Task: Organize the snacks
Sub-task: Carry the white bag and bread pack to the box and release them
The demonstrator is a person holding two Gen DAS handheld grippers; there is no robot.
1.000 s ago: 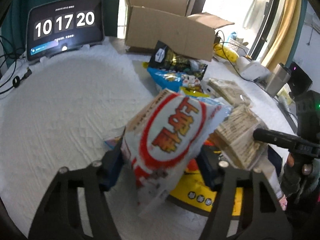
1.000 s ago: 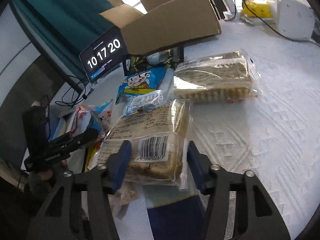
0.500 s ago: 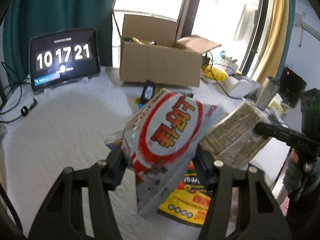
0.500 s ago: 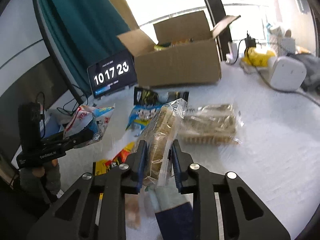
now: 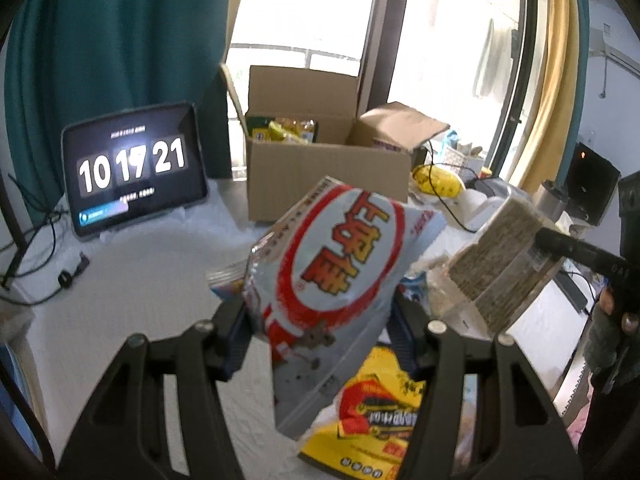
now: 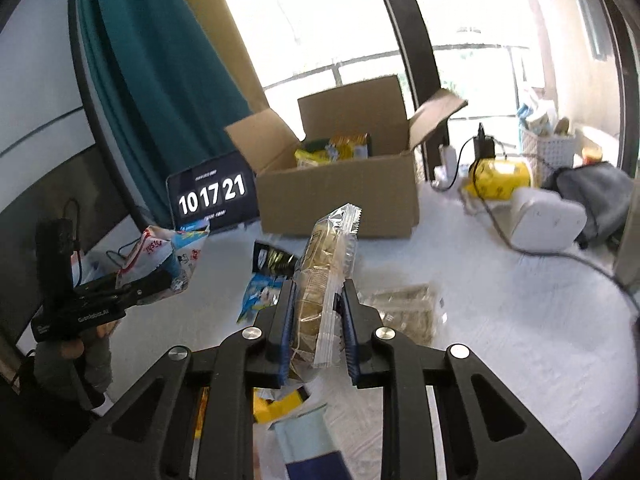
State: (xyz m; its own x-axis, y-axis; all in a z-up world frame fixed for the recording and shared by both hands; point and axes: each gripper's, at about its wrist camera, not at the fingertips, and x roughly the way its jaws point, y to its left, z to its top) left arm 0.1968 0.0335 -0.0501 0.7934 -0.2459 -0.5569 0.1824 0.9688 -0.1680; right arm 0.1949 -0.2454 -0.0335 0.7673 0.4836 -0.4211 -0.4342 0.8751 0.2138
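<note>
box [image 5: 320,176]: matt cardboard | snack bag [image 5: 336,272]: glossy plastic | tablecloth [image 5: 132,300]: textured cloth

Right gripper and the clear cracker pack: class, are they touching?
Touching. The right wrist view shows the right gripper closed on the cracker pack, both blue pads pressing its sides and holding it clear of the table.

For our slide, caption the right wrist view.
Right gripper lifts a clear cracker pack toward the open cardboard box.
</note>
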